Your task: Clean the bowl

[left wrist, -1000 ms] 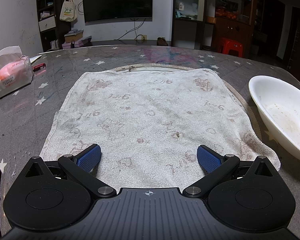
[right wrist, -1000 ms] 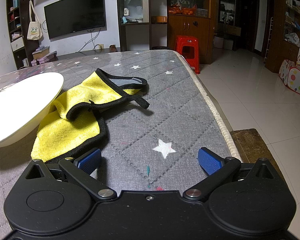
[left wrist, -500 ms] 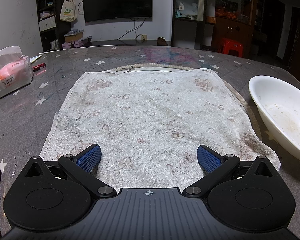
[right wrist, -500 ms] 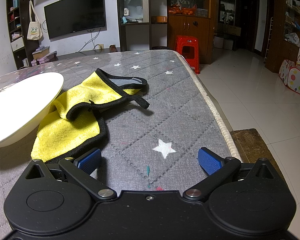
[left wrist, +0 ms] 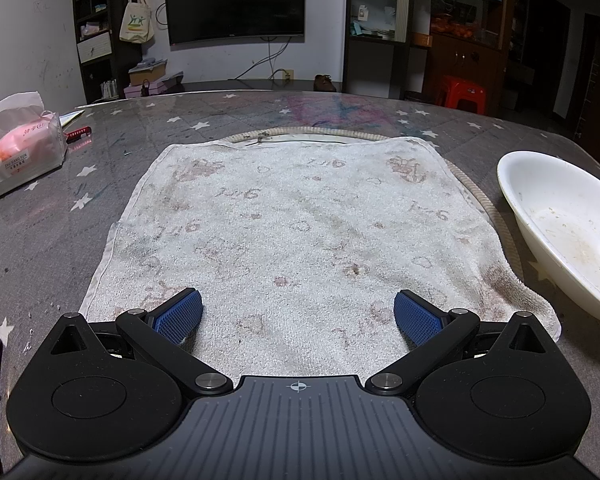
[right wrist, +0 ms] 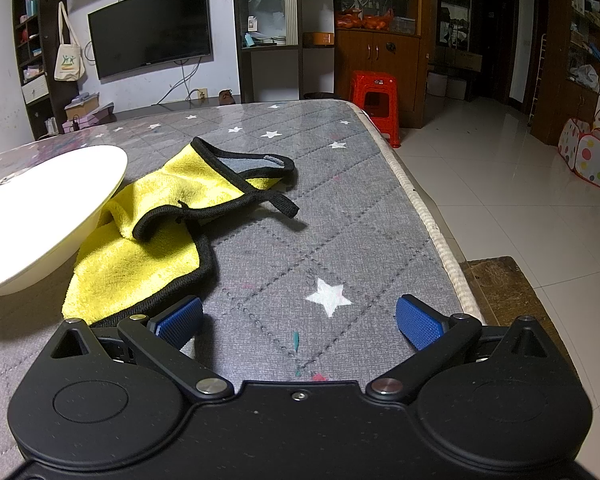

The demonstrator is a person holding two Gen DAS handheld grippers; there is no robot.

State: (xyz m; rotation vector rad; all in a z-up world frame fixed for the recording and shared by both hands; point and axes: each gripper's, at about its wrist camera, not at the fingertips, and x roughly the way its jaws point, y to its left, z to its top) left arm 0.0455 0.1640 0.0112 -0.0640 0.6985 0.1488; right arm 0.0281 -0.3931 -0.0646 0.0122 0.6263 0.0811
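Through the left wrist camera I saw my left tool spread wide and empty over a stained white towel laid flat on the grey star-patterned tabletop. The white bowl, smeared inside, sat just beside the towel's right edge, and a tissue pack lay far left.

Through the right wrist camera, my right tool was likewise wide apart, gripping nothing. The bowl rested at left on a yellow cloth.
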